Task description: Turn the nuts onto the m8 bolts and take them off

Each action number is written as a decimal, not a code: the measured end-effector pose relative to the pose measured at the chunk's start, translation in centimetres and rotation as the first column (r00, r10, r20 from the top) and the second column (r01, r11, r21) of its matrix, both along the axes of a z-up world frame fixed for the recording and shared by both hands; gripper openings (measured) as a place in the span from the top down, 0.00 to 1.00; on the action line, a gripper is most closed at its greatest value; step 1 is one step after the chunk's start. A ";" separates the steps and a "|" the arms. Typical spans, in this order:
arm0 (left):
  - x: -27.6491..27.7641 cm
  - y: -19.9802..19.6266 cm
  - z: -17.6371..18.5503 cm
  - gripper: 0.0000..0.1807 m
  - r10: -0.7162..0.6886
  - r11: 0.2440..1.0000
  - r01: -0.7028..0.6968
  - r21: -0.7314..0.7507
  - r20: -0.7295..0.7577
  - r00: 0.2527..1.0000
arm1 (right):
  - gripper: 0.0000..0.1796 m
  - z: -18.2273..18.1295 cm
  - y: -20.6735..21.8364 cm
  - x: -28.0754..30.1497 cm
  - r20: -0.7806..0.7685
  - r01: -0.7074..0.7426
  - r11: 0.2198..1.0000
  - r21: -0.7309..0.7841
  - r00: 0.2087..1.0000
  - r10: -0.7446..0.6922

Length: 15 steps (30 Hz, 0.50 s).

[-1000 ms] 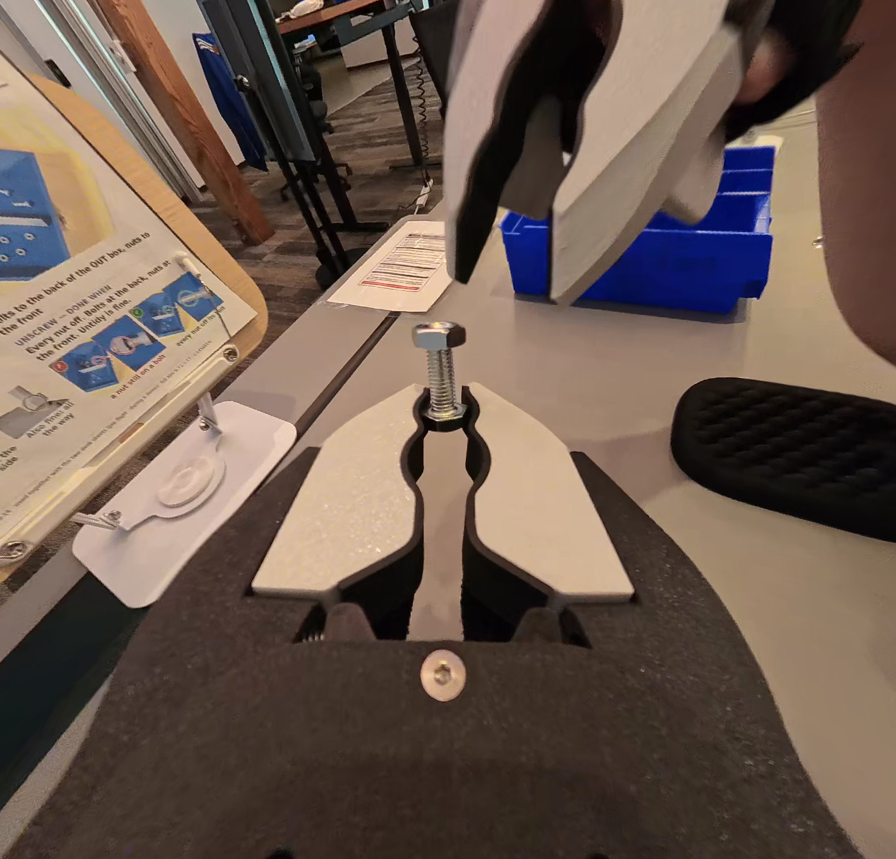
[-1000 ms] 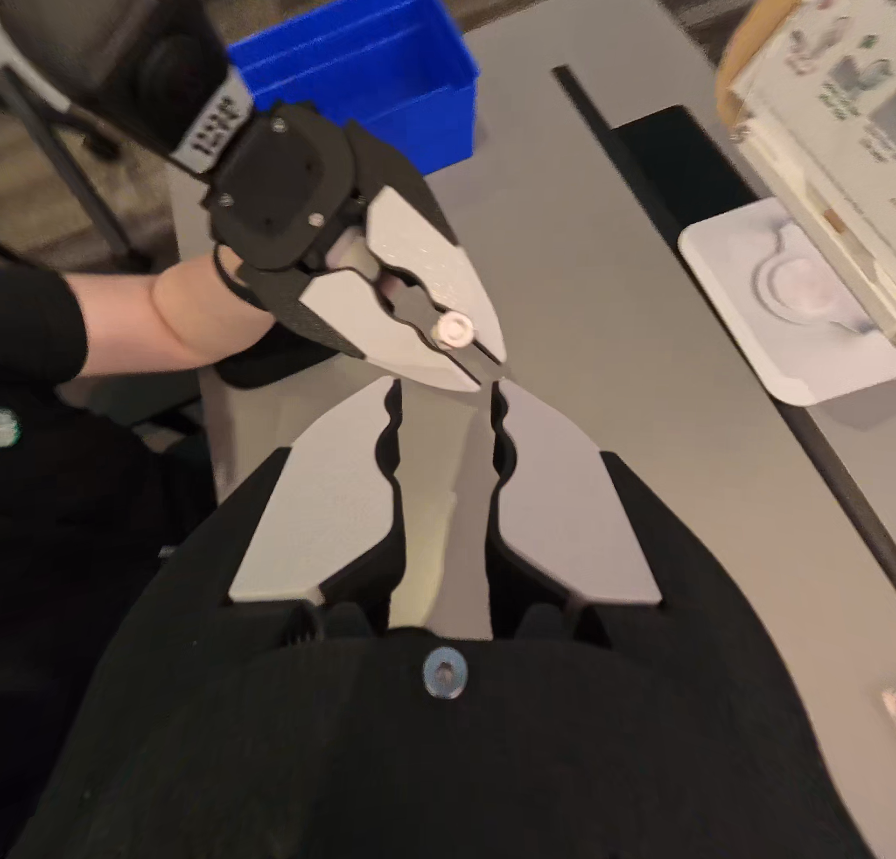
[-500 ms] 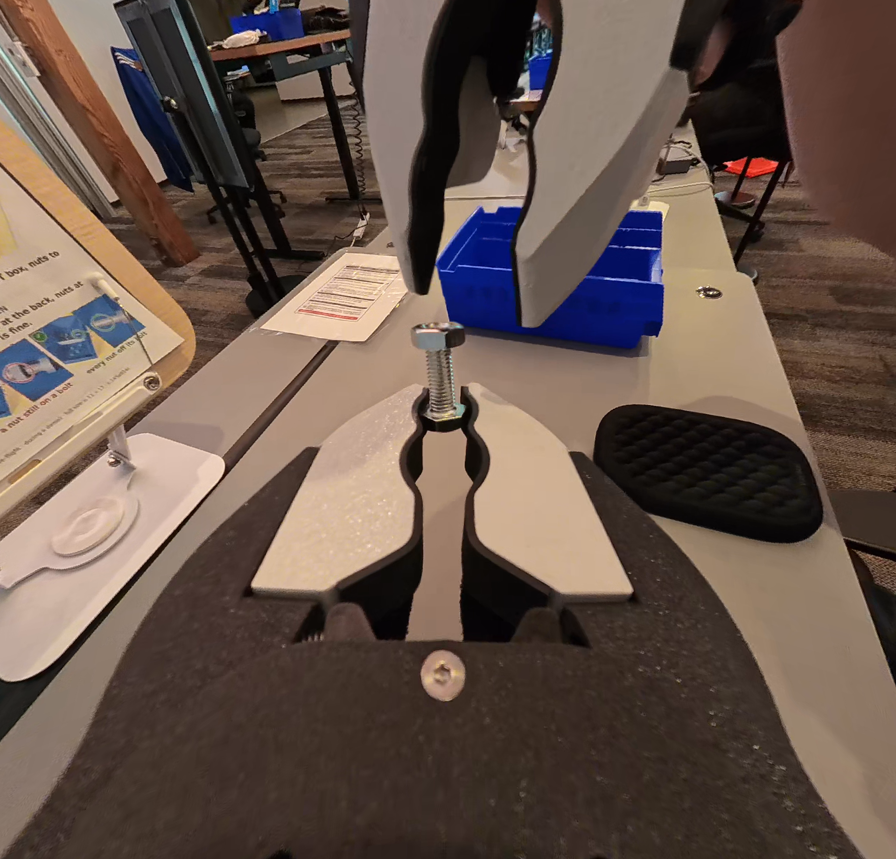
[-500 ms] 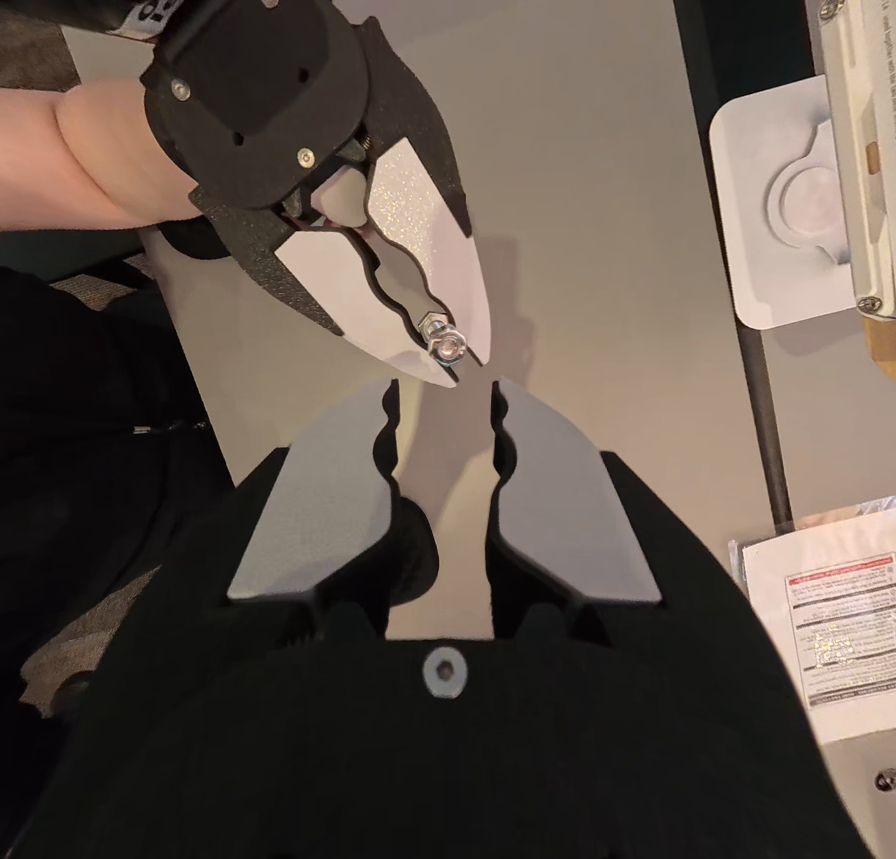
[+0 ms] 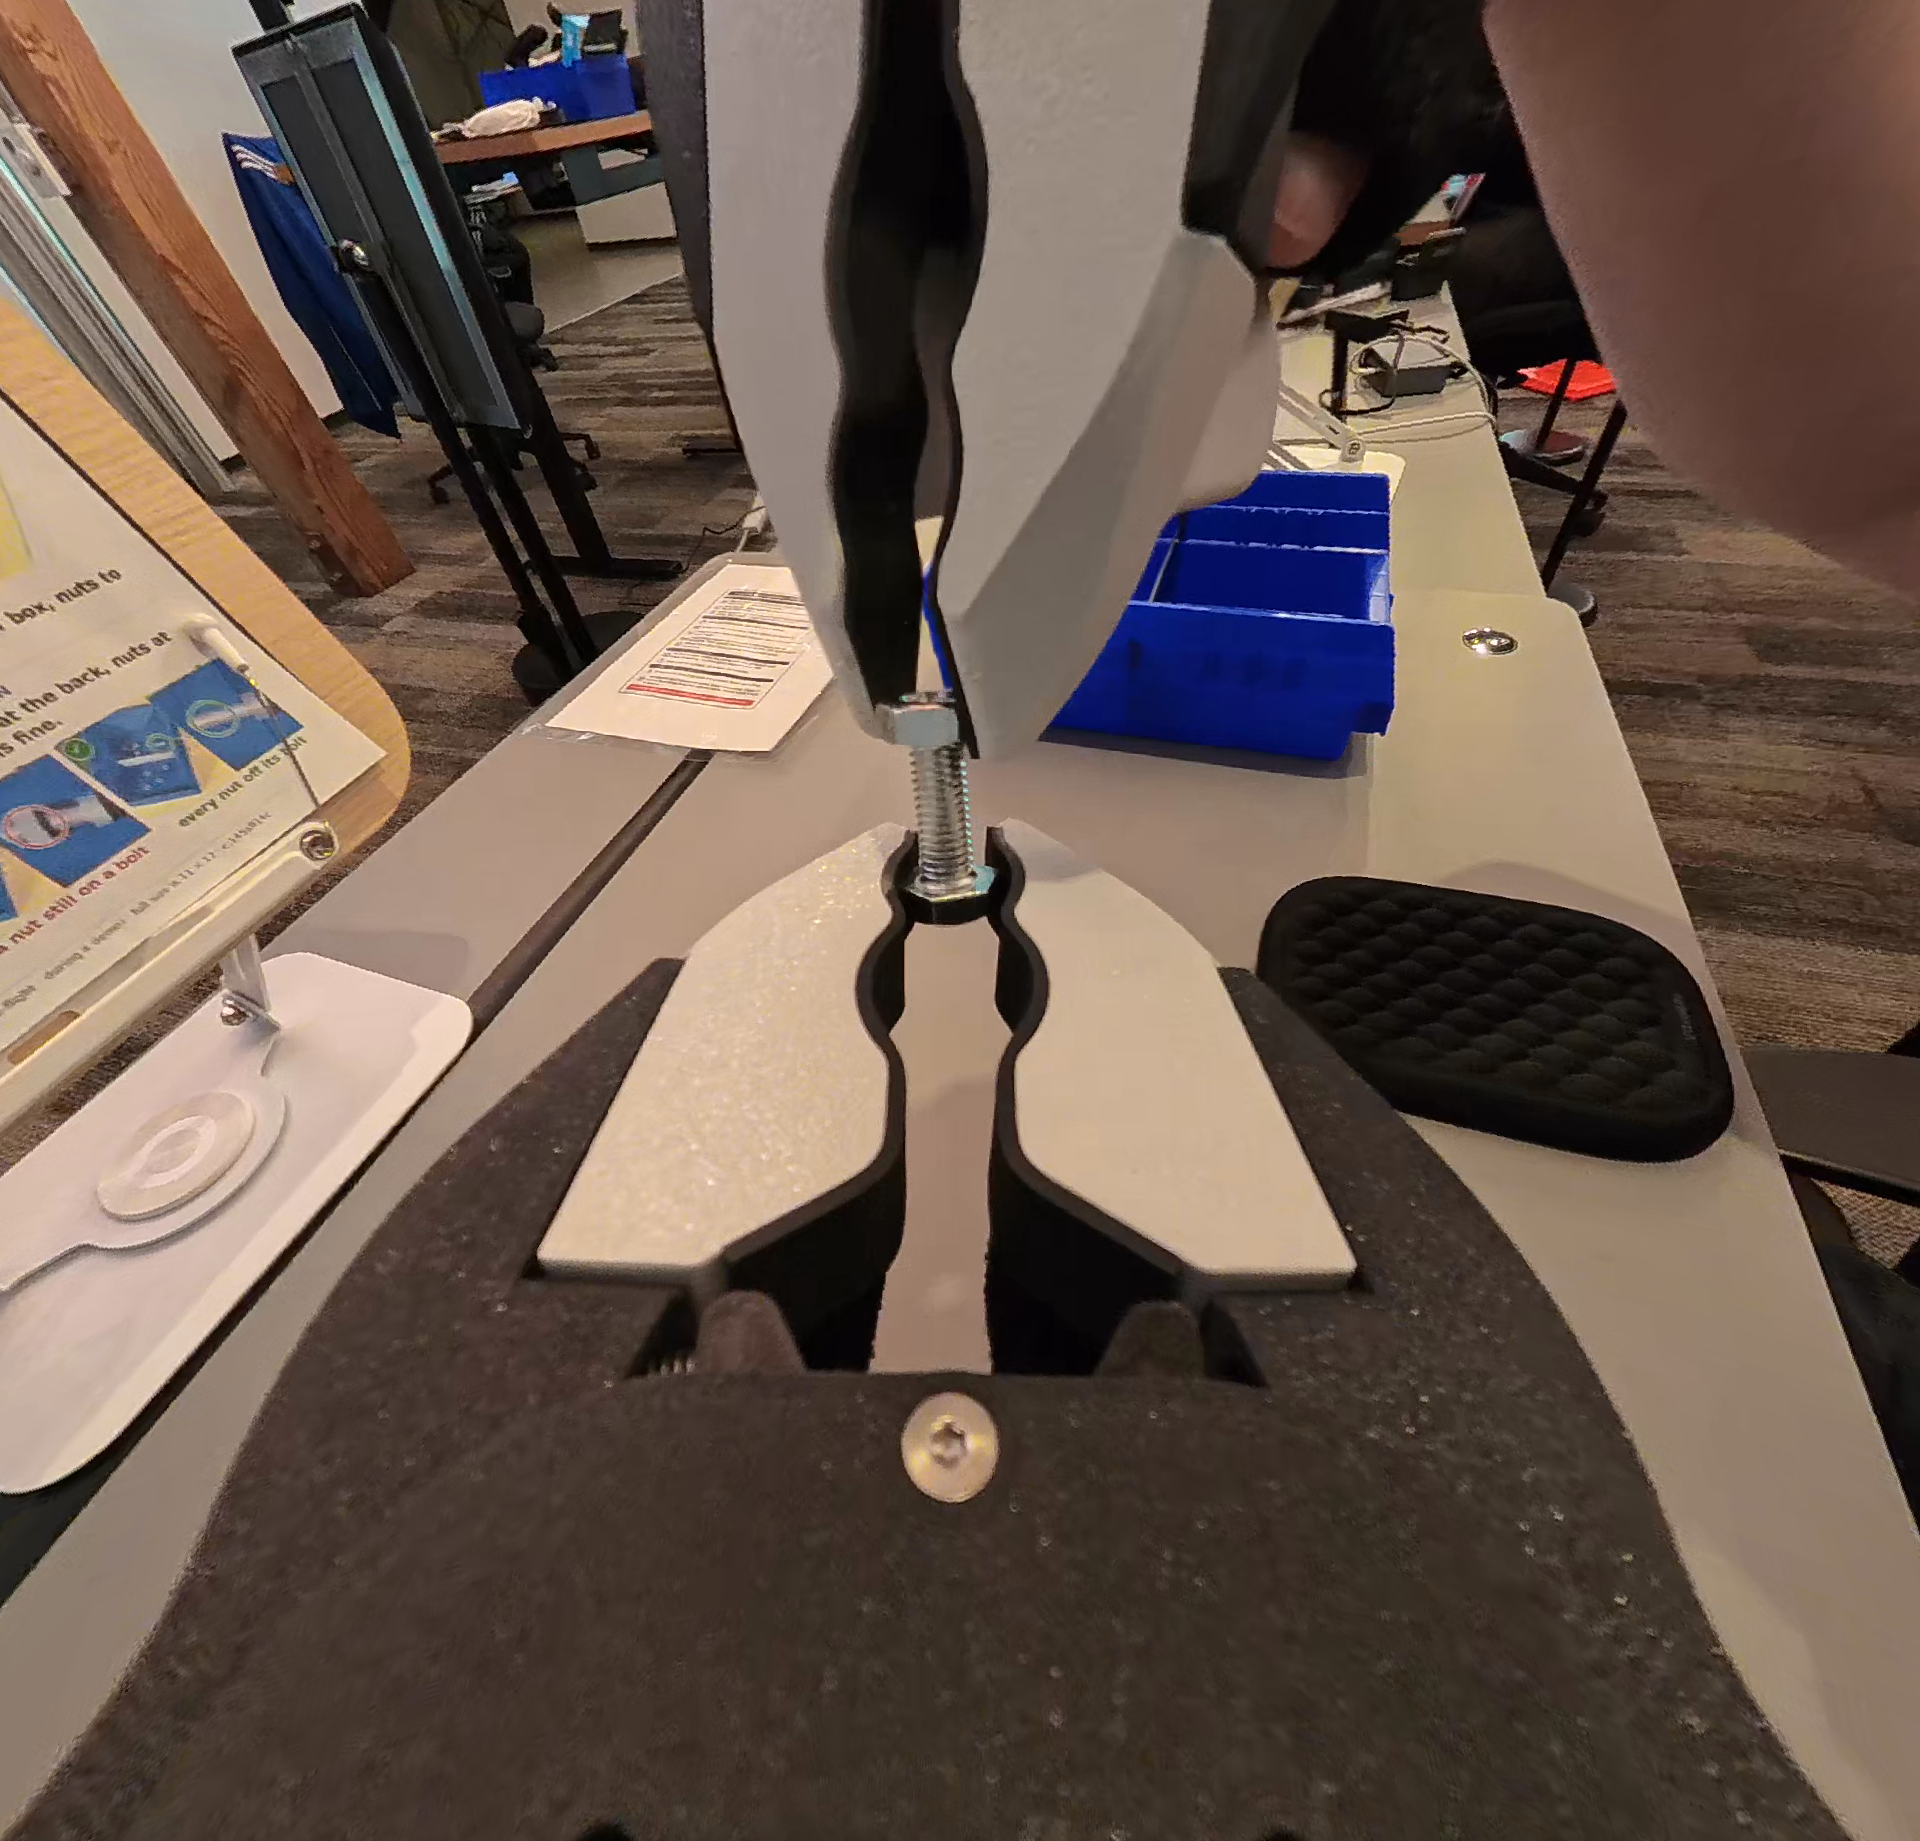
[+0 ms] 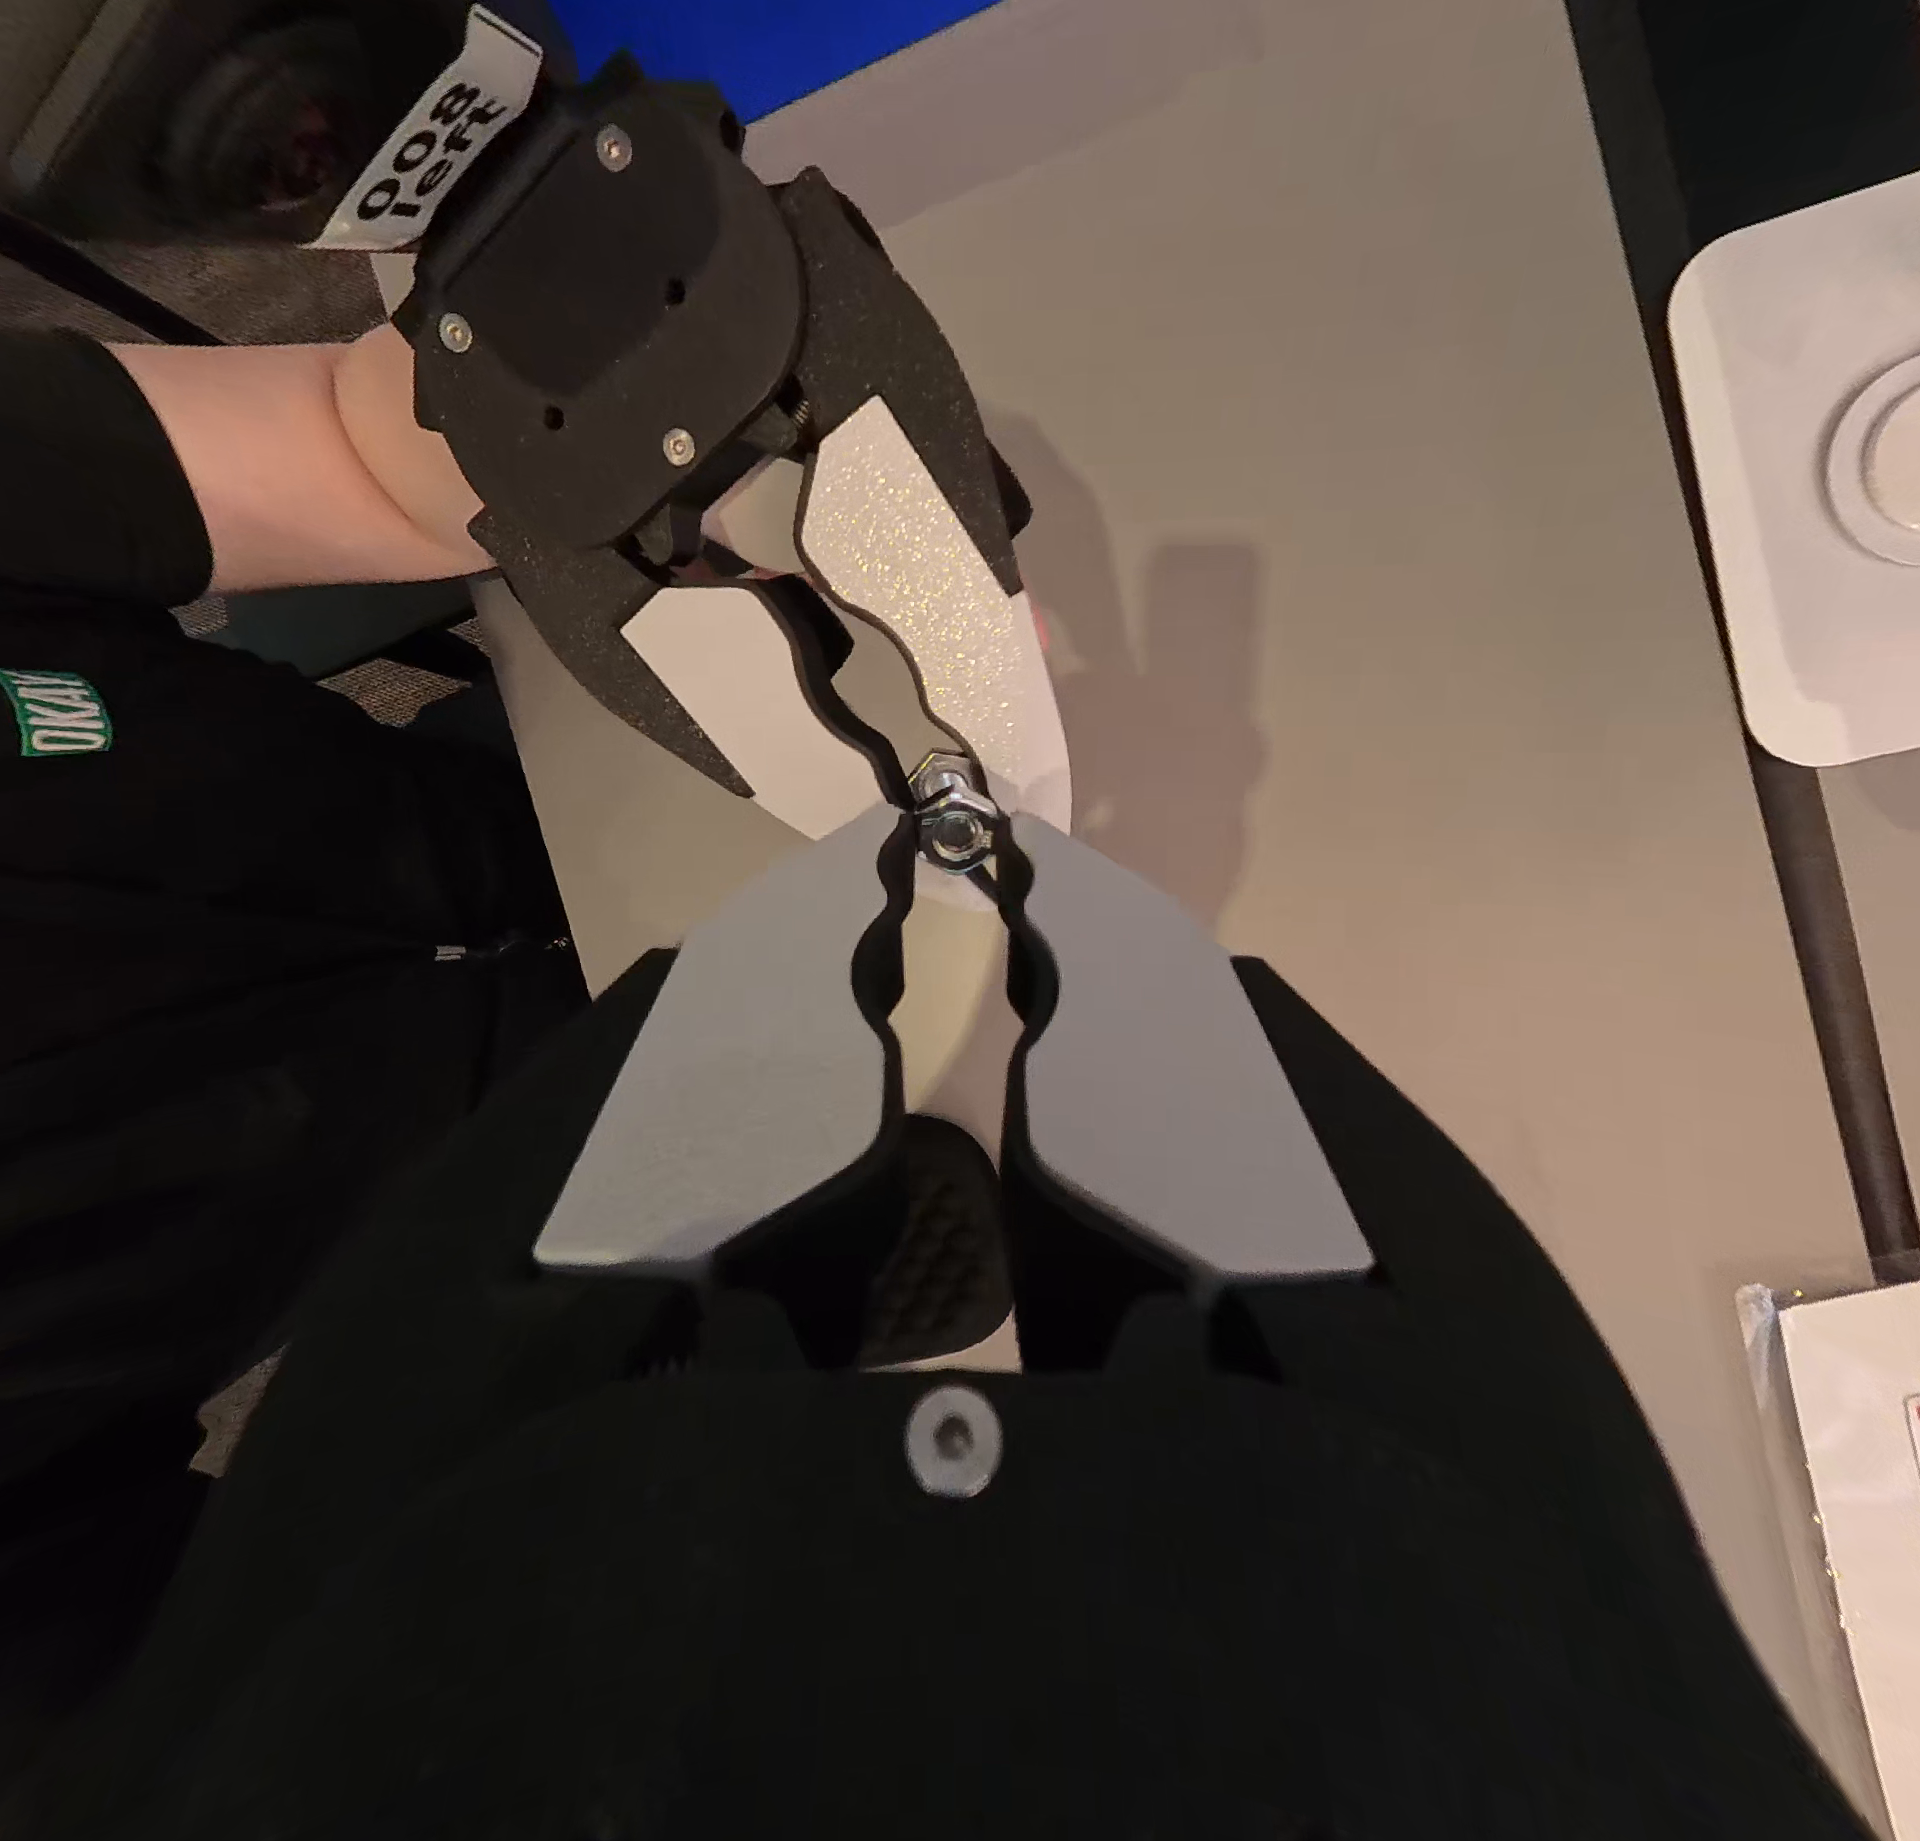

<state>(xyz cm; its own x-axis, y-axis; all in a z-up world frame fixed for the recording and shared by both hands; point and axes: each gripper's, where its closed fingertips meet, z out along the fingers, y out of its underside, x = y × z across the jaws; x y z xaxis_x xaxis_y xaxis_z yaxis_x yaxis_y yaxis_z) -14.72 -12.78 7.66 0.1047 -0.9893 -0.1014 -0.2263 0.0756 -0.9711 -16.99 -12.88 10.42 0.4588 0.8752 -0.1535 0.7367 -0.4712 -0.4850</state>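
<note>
My left gripper is shut on a silver nut at its fingertips, above the grey table. An M8 bolt stands upright in that nut, threads bare, hex head on top. My right gripper comes straight down from above, and its tips are closed around the bolt head. In the right wrist view my right gripper grips the bolt head end-on. The left gripper, held by a hand, reaches in from the upper left and holds the nut just behind the head.
A blue divided bin stands behind the bolt. A black padded rest lies to the right. An instruction board on a white base stands at the left, and a laminated sheet lies farther back. Less than 4 cm separates the two grippers' tips.
My right gripper swung over the bolt, came down and closed on its head; before, it hung open above. My left gripper kept hold of the nut with the bolt upright.
</note>
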 end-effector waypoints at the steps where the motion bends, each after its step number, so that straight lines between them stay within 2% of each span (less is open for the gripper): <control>1: 0.0 -0.1 0.1 0.93 -0.003 1.000 0.003 0.007 0.000 1.000 | 0.92 0.1 -0.1 -0.1 -0.003 -0.007 1.000 0.000 1.000 0.007; 4: -0.2 -0.7 0.2 0.93 -0.037 0.999 0.037 0.004 -0.006 0.999 | 0.92 0.2 -0.6 -0.1 0.004 -0.072 0.997 0.026 0.997 0.072; 6: -0.3 -1.4 0.3 0.93 -0.086 0.996 0.086 -0.021 -0.004 0.996 | 0.92 0.3 -1.2 -0.2 0.024 -0.169 0.982 0.086 0.986 0.168; 7: -0.4 -2.0 0.3 0.93 -0.132 0.990 0.132 -0.046 -0.001 0.991 | 0.92 0.4 -1.7 -0.4 0.039 -0.247 0.961 0.124 0.969 0.243; 9: -0.7 -3.9 0.3 0.93 -0.259 0.959 0.258 -0.115 0.002 0.966 | 0.92 0.3 -3.0 -0.6 0.093 -0.433 0.872 0.230 0.901 0.423; 10: -0.9 -4.7 0.3 0.93 -0.310 0.941 0.308 -0.139 0.004 0.951 | 0.92 0.3 -3.6 -0.7 0.109 -0.482 0.836 0.264 0.876 0.471; 13: -1.5 -6.8 0.1 0.93 -0.434 0.886 0.426 -0.182 -0.004 0.901 | 0.92 0.2 -5.3 -1.2 0.100 -0.565 0.777 0.277 0.821 0.561; 15: -1.4 -7.0 -0.2 0.93 -0.433 0.892 0.424 -0.161 -0.028 0.901 | 0.92 -0.1 -5.5 -1.0 0.113 -0.576 0.766 0.286 0.814 0.570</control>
<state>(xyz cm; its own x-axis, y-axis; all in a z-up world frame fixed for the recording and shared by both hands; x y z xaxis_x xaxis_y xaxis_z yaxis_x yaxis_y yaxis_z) -16.13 -19.79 7.48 -0.3344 -0.9408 0.0559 -0.2638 0.0365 -0.9639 -18.02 -18.34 10.35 -0.1420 0.9774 0.1566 0.8340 0.2034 -0.5130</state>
